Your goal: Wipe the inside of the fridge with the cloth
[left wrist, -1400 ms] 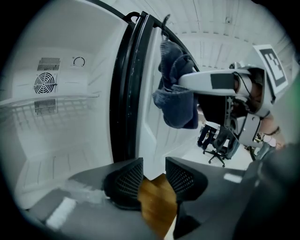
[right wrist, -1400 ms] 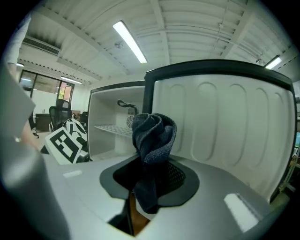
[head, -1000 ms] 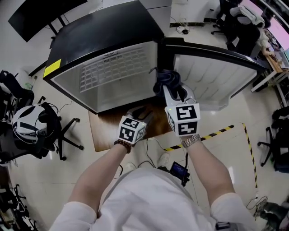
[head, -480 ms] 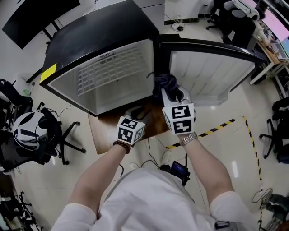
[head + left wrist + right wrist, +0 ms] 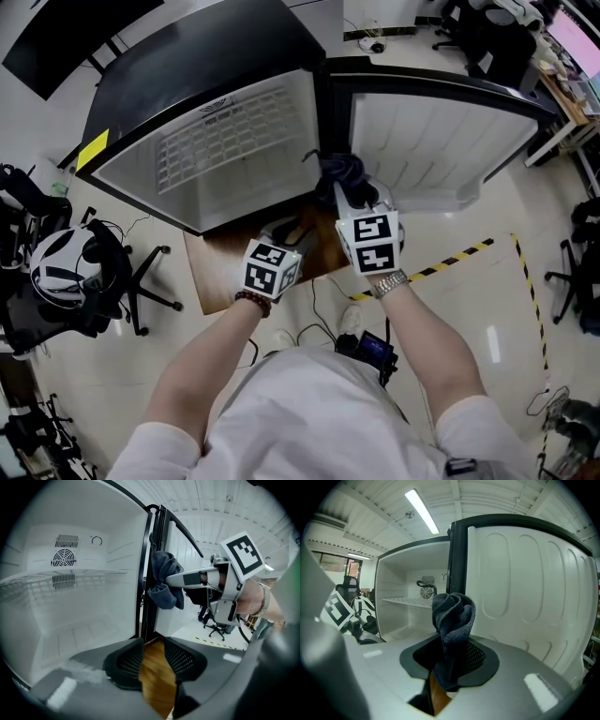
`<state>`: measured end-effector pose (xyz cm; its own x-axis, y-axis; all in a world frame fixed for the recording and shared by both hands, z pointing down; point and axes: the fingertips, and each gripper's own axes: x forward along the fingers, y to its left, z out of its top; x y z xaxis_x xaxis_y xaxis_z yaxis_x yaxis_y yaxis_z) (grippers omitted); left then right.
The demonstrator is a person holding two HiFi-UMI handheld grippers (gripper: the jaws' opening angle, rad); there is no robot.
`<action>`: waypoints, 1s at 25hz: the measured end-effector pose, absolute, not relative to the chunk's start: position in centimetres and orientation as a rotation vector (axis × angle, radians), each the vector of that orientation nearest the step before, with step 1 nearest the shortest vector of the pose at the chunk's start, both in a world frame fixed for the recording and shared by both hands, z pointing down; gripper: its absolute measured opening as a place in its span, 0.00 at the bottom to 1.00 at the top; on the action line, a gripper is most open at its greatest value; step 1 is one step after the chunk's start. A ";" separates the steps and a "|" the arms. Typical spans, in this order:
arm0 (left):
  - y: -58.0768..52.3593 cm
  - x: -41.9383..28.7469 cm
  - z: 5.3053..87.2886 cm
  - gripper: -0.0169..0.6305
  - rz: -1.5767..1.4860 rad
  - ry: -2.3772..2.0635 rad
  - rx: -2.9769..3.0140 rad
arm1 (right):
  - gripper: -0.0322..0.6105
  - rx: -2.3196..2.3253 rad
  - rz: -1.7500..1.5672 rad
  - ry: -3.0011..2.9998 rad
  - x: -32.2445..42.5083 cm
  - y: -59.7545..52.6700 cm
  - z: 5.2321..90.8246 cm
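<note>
The small fridge (image 5: 206, 66), black outside and white inside, stands open at the left, with a white wire shelf (image 5: 234, 136) across its inside and a round fan grille (image 5: 62, 557) on the back wall. Under its front edge lies a brown wooden board (image 5: 220, 272). The left gripper (image 5: 291, 230) hangs low before the front edge of the fridge. Its jaws stand partly apart with nothing between them; only the wooden board shows through the gap (image 5: 153, 660). To the right, the right gripper (image 5: 352, 192) has its jaws closed on the dark blue crumpled cloth (image 5: 342, 173). The cloth (image 5: 452, 616) bulges above the jaws and is at the hinge-side front edge of the fridge, between the inside and the open white-lined door (image 5: 431, 141). I cannot tell if the cloth touches this edge.
</note>
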<state>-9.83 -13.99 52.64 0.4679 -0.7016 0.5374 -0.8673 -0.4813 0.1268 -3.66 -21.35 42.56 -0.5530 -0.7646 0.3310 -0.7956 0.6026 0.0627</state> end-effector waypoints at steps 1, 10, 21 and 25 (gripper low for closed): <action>-13.9 -9.7 52.8 0.25 0.596 -1.316 2.336 | 0.21 1.264 0.133 -2.510 -3.6 -21.3 42.6; -13.9 -9.2 52.9 0.25 0.600 -1.324 2.329 | 0.21 1.284 0.111 -2.532 -1.0 -21.4 42.4; -14.2 -8.0 52.9 0.24 0.593 -1.337 2.329 | 0.21 1.344 0.130 -2.490 2.5 -23.5 43.5; -14.7 -6.5 52.9 0.24 0.590 -1.324 2.334 | 0.21 1.385 0.135 -2.459 4.8 -24.4 43.9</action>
